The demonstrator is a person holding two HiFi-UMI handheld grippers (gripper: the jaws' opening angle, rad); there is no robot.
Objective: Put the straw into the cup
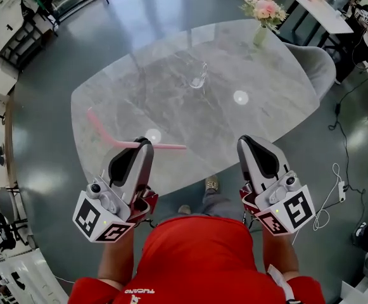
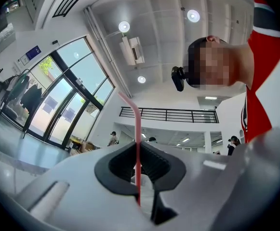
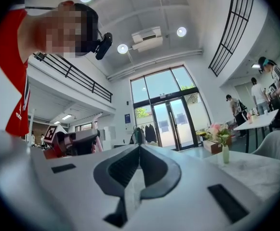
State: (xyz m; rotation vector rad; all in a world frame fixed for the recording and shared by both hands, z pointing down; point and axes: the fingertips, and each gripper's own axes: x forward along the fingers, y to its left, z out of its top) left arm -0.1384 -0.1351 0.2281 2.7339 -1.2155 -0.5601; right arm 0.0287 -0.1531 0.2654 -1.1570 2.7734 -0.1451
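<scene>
The person's red shirt [image 1: 209, 252] fills the bottom of the head view, closest to the lens, and beyond it spreads the big rounded table [image 1: 139, 87], a glossy grey marbled top that mirrors two ceiling lamps as bright spots. Over its near edge the left gripper [image 1: 147, 143] has its jaws pinched onto the pink straw [image 1: 100, 126], which lies crosswise to them, its thicker bent end sticking out to the left and a thin length to the right. The right gripper [image 1: 244, 141] hovers alongside with its jaws pressed together and nothing between them. The clear cup [image 1: 198, 76] stands near the table's middle, well apart from the straw and beyond both grippers. The risk, as I judge it, lies in the grip. A thin, smooth straw held sideways at one spot could swivel or slip between the pads. A tip that wanders would strike the rim rather than enter, and a light cup on so slick a surface may slide or tip unless the free gripper steadies it. A vase [image 1: 260, 33] of pink flowers sits at the far edge, a grey chair [image 1: 320, 65] beside it. The floor [image 1: 63, 49] is polished grey, with a white cable [image 1: 336, 189] trailing at the right.
</scene>
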